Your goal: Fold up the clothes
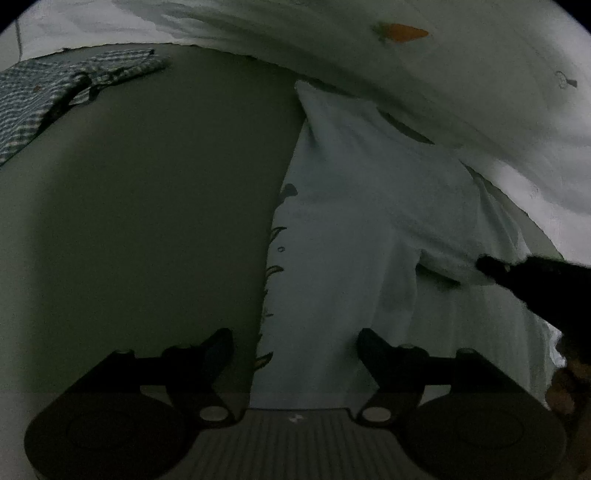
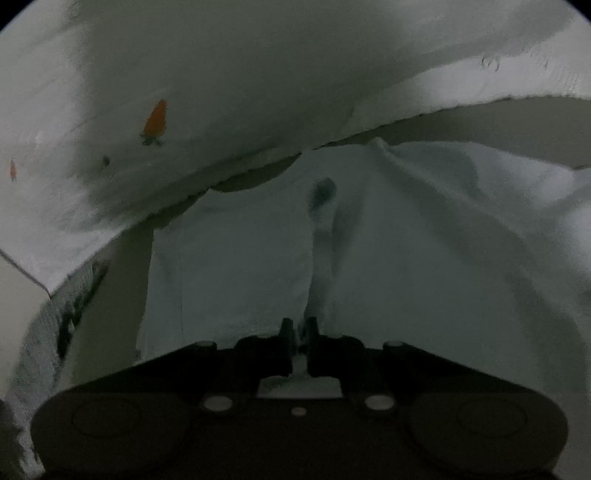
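Observation:
A white garment (image 1: 362, 229) with dark printed marks along its left edge lies on a dim grey-green surface (image 1: 147, 221). My left gripper (image 1: 295, 347) is open and empty, its fingers straddling the garment's left edge near its lower end. My right gripper (image 2: 300, 332) is shut on a raised fold of the white garment (image 2: 424, 240), which drapes away from the jaws in creases. The right gripper also shows in the left wrist view (image 1: 487, 266) as a dark shape at the garment's right side.
A blue and white checked garment (image 1: 55, 96) lies at the far left of the surface. White cloth printed with orange carrots (image 1: 402, 33) runs along the back; it also shows in the right wrist view (image 2: 155, 118).

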A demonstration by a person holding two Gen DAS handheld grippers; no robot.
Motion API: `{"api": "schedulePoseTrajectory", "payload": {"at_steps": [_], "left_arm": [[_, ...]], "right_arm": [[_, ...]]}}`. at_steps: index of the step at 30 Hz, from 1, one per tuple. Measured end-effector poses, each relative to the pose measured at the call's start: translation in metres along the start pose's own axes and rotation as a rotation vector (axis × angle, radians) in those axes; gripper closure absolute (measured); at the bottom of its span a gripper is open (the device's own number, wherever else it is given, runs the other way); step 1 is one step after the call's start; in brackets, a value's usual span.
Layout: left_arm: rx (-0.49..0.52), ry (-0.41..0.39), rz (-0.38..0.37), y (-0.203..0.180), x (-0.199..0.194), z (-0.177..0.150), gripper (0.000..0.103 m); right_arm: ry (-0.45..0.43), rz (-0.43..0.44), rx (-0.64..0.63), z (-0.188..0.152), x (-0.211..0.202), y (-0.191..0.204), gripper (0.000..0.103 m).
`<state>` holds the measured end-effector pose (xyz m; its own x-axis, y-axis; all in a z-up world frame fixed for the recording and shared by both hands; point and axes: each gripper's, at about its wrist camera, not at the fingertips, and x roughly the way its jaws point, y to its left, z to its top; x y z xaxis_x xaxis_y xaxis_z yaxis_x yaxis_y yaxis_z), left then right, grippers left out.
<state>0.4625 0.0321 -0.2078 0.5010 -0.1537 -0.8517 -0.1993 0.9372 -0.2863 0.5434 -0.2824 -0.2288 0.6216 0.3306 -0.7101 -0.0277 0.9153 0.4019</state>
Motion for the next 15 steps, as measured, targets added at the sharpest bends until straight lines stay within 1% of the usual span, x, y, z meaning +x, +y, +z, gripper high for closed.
{"api": "schedulePoseTrajectory", "payload": {"at_steps": [2,4,6,7,9,12,14,15], "left_arm": [[0.002,-0.006,-0.008,0.002,-0.001,-0.001,0.027],[-0.004,0.003,-0.001,0.003,-0.002,0.000,0.027],[-0.010,0.019,0.029,0.005,-0.007,-0.003,0.027],[-0.012,0.025,0.043,0.007,-0.012,-0.005,0.027],[-0.005,0.021,0.024,0.011,-0.022,-0.015,0.027],[-0.016,0.021,-0.016,0.022,-0.039,-0.043,0.029],[-0.032,0.034,-0.053,0.031,-0.049,-0.066,0.038],[-0.033,0.035,-0.073,0.035,-0.055,-0.080,0.046]], "right_arm": [[0.030,-0.035,-0.007,-0.011,0.000,-0.001,0.096],[0.037,-0.045,0.008,-0.016,-0.001,-0.003,0.093],[0.042,-0.057,0.039,-0.016,-0.010,-0.004,0.080],[0.032,-0.057,0.041,-0.017,-0.018,-0.004,0.078],[0.011,-0.035,0.036,-0.025,-0.038,-0.004,0.071],[0.019,0.019,0.056,-0.049,-0.066,-0.010,0.071],[0.036,0.035,0.078,-0.073,-0.084,-0.014,0.072],[0.049,0.031,0.090,-0.085,-0.091,-0.016,0.072]]}}
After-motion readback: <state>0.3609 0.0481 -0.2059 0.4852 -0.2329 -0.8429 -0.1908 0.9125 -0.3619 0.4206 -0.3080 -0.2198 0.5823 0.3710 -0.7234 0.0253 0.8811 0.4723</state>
